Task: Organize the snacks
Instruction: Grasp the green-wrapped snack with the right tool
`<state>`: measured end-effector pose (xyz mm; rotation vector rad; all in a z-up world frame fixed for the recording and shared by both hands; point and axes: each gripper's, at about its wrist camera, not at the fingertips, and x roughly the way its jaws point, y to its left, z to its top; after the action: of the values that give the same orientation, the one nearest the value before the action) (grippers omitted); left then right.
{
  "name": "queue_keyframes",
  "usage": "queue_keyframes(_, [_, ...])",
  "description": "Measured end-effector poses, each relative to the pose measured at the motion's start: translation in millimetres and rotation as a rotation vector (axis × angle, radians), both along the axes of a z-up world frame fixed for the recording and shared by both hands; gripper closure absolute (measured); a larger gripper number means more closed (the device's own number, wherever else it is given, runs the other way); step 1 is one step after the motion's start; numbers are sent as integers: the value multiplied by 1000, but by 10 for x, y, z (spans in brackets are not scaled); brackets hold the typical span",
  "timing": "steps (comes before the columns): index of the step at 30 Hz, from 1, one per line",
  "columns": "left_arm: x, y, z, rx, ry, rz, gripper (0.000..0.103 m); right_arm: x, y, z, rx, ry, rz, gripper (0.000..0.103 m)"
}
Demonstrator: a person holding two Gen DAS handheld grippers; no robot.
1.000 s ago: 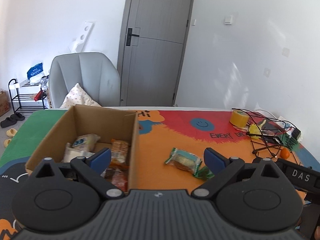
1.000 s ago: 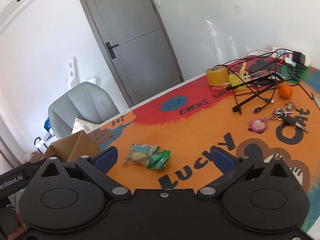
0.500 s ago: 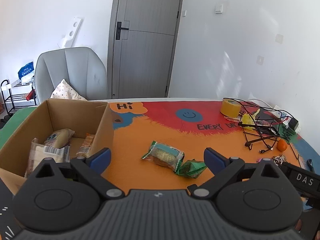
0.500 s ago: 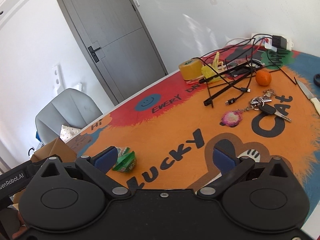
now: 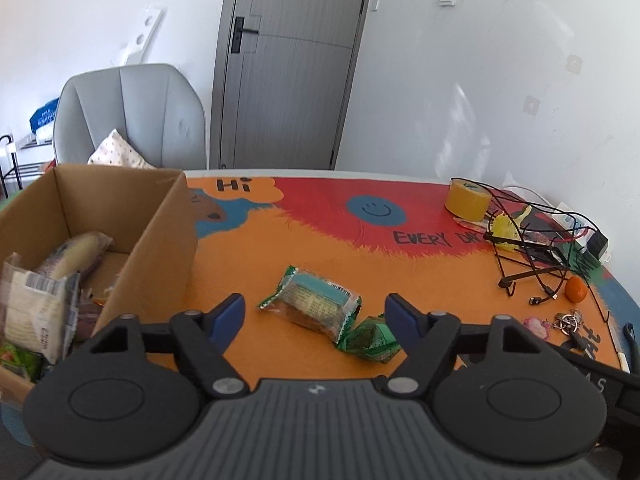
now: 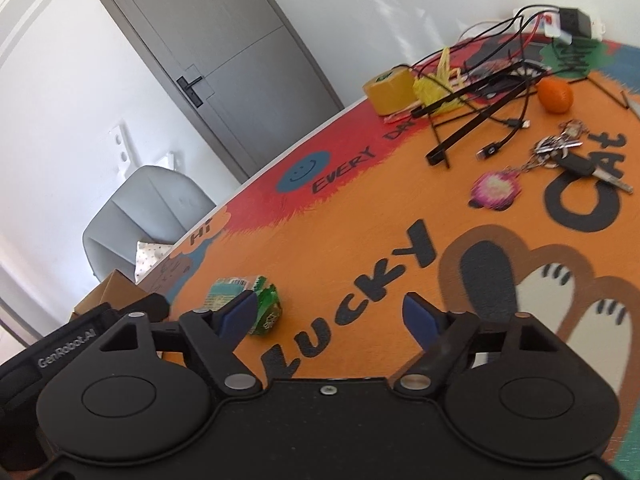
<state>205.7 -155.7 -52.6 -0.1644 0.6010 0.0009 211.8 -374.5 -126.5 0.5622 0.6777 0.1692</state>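
The left claw [image 5: 314,316] is held wide open above the worktop [image 5: 256,256], nothing gripped between its blue fingertips [image 5: 228,314]. Just beyond and between them a cake in a clear wrapper with green ends [image 5: 310,304] is seen lying flat on the orange mat, and a small green packet [image 5: 370,340] lies touching its near right end, close to the right fingertip. To the left a cardboard box [image 5: 160,240] stands open; several wrapped snacks are seen inside it, among them a bread roll in a bag [image 5: 74,252] and a white packet [image 5: 34,312] leaning against the near wall.

The right claw [image 6: 332,316] is likewise spread open and empty, hovering low over the mat by the black letters "LUCKY". In its view the green packet [image 6: 266,308] is partly hidden behind the left fingertip, with the wrapped cake [image 6: 226,290] just behind it, and a corner of the box [image 6: 112,292] shows at the far left.

At the far right of the worktop a roll of yellow tape [image 5: 468,200], a tangle of black cables [image 5: 532,248], an orange [image 5: 576,289] and a bunch of keys [image 6: 572,156] are gathered, well apart from the snacks. A grey chair [image 5: 132,116] stands behind the worktop, before a grey door [image 5: 288,64].
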Motion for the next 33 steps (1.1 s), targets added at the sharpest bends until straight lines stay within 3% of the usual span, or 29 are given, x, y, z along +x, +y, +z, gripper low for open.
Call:
queue_keyframes(7, [137,135,-66,-54,23,48,42,173,190,-48,25,25,49,29])
queue_keyframes(14, [210,208,-77,-93,31,95,44,332,362,-63,31,41,89,29])
queue_keyframes(20, [250,232,-99,-100,41,103,44,458,474,-149,38,70,111,40])
queue_keyframes(23, [265,217,-115,-88,43,106,44,482,516,-174,45,54,134,56])
queue_keyframes(24, [273,207,-118,-83,46,106,44,499,522,-190,50,58,146,73])
queue_keyframes(33, [360,20,-127,-45,61,65,36,440,237,-197,53,40,73,74])
